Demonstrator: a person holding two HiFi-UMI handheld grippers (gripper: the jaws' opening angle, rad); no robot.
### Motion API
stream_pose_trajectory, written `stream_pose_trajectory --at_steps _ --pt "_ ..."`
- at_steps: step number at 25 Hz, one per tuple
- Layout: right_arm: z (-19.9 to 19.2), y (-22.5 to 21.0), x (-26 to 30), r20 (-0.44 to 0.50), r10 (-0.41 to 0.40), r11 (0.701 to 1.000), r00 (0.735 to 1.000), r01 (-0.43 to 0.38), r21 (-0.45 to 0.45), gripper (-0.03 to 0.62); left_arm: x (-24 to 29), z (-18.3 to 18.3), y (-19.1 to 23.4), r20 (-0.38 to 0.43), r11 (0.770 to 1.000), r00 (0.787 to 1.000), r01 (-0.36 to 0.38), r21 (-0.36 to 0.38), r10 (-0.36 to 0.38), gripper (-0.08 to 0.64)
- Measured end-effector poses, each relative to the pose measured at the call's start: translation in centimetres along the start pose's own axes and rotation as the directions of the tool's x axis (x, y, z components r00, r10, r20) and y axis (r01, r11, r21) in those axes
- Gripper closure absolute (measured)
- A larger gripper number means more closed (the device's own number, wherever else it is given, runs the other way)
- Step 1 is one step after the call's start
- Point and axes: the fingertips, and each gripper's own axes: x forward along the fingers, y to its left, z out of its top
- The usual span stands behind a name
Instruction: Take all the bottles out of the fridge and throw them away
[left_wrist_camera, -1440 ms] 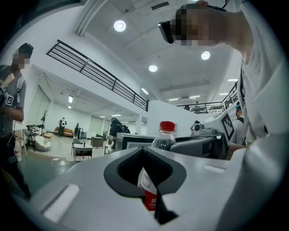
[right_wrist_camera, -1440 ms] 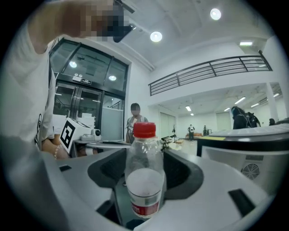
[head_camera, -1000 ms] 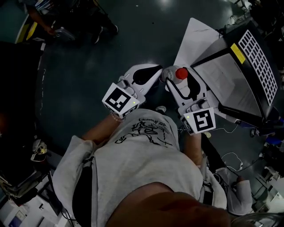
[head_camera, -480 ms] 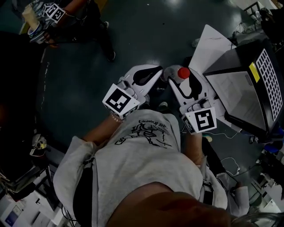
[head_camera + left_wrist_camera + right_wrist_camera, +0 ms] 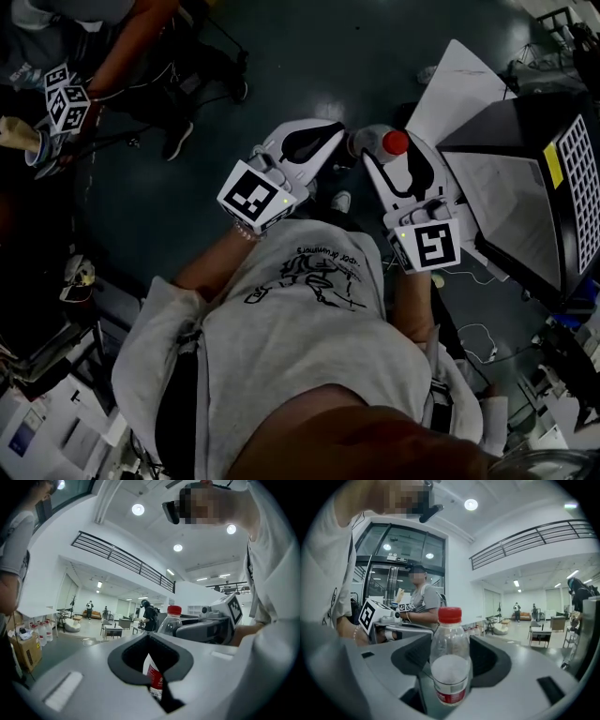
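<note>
Clamping the bottle (image 5: pixel 450 639) around its lower body, the right tool (image 5: pixel 450 654) has its jaws closed in on the clear plastic from both sides. The bottle stands upright across them, with its long axis vertical and its red cap topmost. From the head view the cap faces up at the camera, just past the right tool's (image 5: pixel 382 148) tips.

The left tool (image 5: pixel 150 641) has its jaws brought together with nothing between them. Only the bottle's red label shows through the cut-out in the jaws, from beyond. It sits level with the right tool and just to that tool's left, so the left tool's (image 5: pixel 323 141) tips point at the bottle (image 5: pixel 389 143) from close by.

A dark cabinet with an open white door, probably the fridge (image 5: pixel 525 187), stands further out, close on the right tool's right side. No bin shows in any view. The throw-away therefore probably needs a turn away from the fridge, towards the open floor (image 5: pixel 281 56) ahead or to the left, with the right arm carrying.
</note>
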Motion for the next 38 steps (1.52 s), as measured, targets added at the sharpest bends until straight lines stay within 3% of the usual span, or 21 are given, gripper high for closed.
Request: stream_pose_trajectory --at_steps 17,35,38 --pt "-11.8 -1.5 1.7 -0.098 0.013 0.999 0.995 -0.009 0.039 0.327 1.7 -11.4 1.9 -0.123 0.996 0.991 -0.051 -0.069 0.042 0.552" --pt "-26.2 2.1 5.5 -0.174 0.030 0.998 0.984 -0.021 0.057 0.327 0.3 -25.4 3.7 -0.227 0.993 0.974 -0.049 -0.110 0.023 0.552" --pt "-27.7 2.5 6.2 -0.150 0.024 0.998 0.988 -0.015 0.061 0.327 0.2 -27.3 4.2 -0.231 0.993 0.973 -0.047 -0.104 0.022 0.552"
